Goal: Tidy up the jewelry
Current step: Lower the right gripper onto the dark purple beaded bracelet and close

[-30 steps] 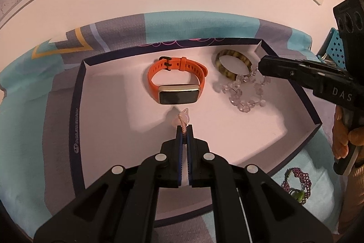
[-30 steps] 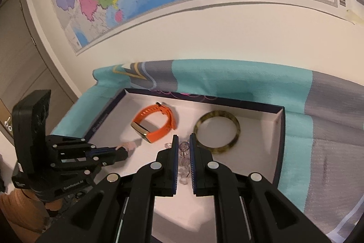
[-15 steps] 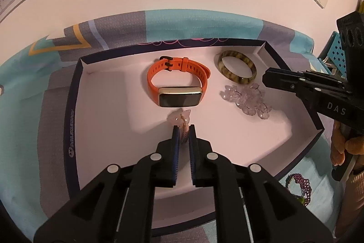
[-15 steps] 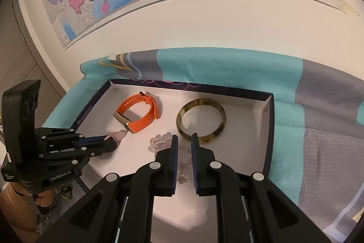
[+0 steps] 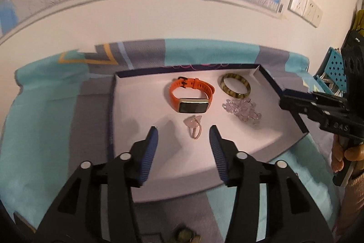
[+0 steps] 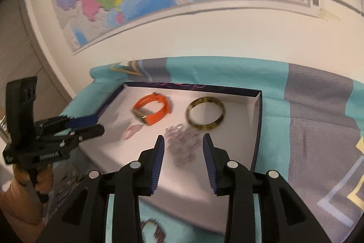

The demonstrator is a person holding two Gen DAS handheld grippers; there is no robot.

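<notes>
Both pieces released since a second ago; we have drawn back.
Left gripper [image 5: 183,132] and right gripper [image 6: 182,142]: jaws opening, empty. Pink pendant [image 5: 193,125] and crystal bracelet [image 6: 182,145] lie in tray [image 5: 270,85].

One tray [image 5: 270,79]; one watch [image 5: 191,97]; one bangle [image 5: 235,89]; two bracelets [image 5: 242,109].
</notes>
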